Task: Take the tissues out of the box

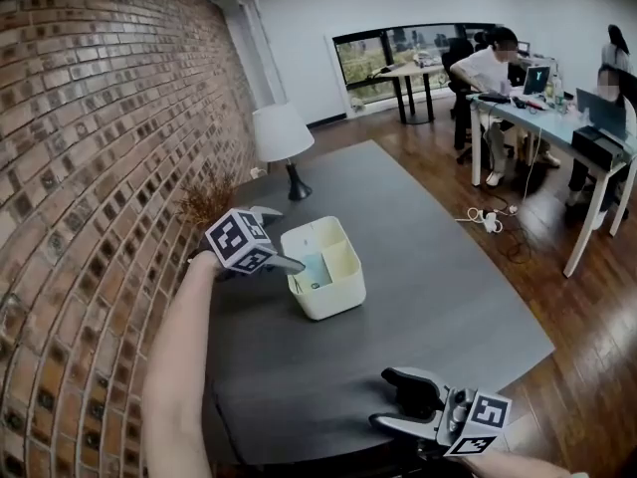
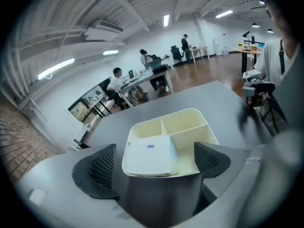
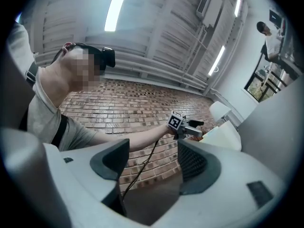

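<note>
- The left hand-held gripper (image 1: 282, 239) is released. In the left gripper view its two jaws stand wide apart, one at each side of the near corner of the box (image 2: 190, 115), and nothing is clamped between them.
- The tissue pack (image 2: 149, 156) lies straight ahead of this hand-held gripper, between the lines of the two jaws and a little lower. I see no contact with it.
- The pack rests flat in the lower-left compartment of the cream box, with its top about at the rim. It looks almost square, so I cannot say which way its long axis runs.
- In the head view the box sits in the middle of the grey counter (image 1: 428, 267), and the left jaws are just beside its left wall.
- The right hand-held gripper (image 1: 398, 402) is also released and empty. It is at the lower right of the head view, well apart from the box, so the left one is clearly nearer.
- My judgement: the coming move is a short reach forward and down, then closing on the pack.
- A lamp (image 1: 282, 137) stands in the upper middle, beside the brick wall (image 1: 90, 167).
</note>
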{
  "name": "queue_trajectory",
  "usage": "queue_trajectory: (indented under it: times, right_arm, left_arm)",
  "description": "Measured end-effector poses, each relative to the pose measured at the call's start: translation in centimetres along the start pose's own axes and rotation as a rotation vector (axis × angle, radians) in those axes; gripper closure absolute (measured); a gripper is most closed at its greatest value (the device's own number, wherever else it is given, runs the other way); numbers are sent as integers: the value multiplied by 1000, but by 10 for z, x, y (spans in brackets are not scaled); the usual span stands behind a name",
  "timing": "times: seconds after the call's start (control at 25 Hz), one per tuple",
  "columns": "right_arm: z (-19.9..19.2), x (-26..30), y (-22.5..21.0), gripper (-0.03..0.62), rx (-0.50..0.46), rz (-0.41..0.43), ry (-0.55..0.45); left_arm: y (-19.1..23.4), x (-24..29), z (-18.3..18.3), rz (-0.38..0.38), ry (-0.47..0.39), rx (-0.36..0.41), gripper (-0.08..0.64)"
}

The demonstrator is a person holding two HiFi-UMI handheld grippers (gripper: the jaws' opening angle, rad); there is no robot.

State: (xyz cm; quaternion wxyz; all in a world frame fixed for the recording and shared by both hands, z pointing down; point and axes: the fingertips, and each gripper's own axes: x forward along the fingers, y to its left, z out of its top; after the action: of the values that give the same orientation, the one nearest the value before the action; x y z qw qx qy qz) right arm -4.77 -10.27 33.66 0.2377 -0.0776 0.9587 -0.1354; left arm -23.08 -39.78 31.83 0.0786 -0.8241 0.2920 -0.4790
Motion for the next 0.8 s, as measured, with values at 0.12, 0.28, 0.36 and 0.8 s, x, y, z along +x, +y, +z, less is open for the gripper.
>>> queue_trajectory:
  times: [0.12,0.28,0.36,0.8]
  right_arm:
    - [2,-1,-1,261,18,6,-9]
    - [3,-2,-2,261,34,9,-15]
    - [3,-2,-3,261,42,10,-20]
    - [7,-3,-10,261,97,5,-44]
  left_arm:
    - [1,25,-20,-82,165,46,8]
    - [4,51,-34,-142,270,53,-3]
    - [4,64,-37,-165,281,49,-3]
    - [6,79,-39,-214,316,66,64]
